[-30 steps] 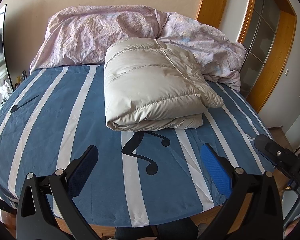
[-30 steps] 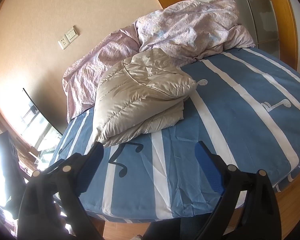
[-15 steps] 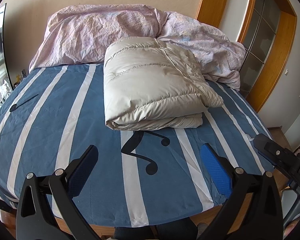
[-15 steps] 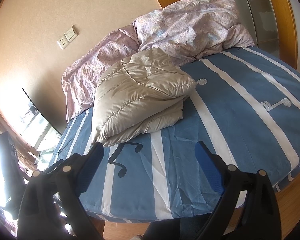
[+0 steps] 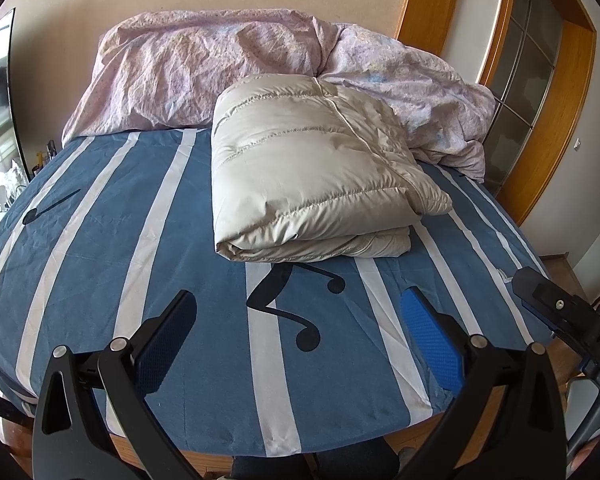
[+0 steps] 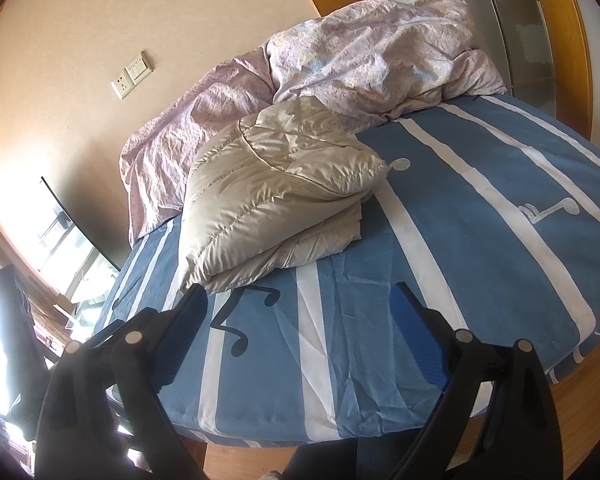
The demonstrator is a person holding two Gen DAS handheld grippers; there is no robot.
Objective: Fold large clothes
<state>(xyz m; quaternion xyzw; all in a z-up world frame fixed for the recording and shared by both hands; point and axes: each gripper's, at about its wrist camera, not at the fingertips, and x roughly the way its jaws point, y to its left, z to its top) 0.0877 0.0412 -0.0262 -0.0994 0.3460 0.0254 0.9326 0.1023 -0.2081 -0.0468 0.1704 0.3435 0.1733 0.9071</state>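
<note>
I hold my left gripper [image 5: 298, 336] and right gripper [image 6: 300, 330] spread and empty over the bed's [image 5: 100, 240] foot edge, since the down jacket [image 5: 312, 176] lies folded towards the head edge, against the duvet [image 5: 204, 76], seemingly finished.

Ahead of both pairs of wide-spread jaws the striped bedsheet [image 5: 172, 240] is lying bare, leaving open room. Beyond that gap the folded beige down jacket [image 5: 312, 172] is blocking the middle, and the crumpled pink duvet [image 5: 204, 68] is piling up behind it against the wall.
</note>
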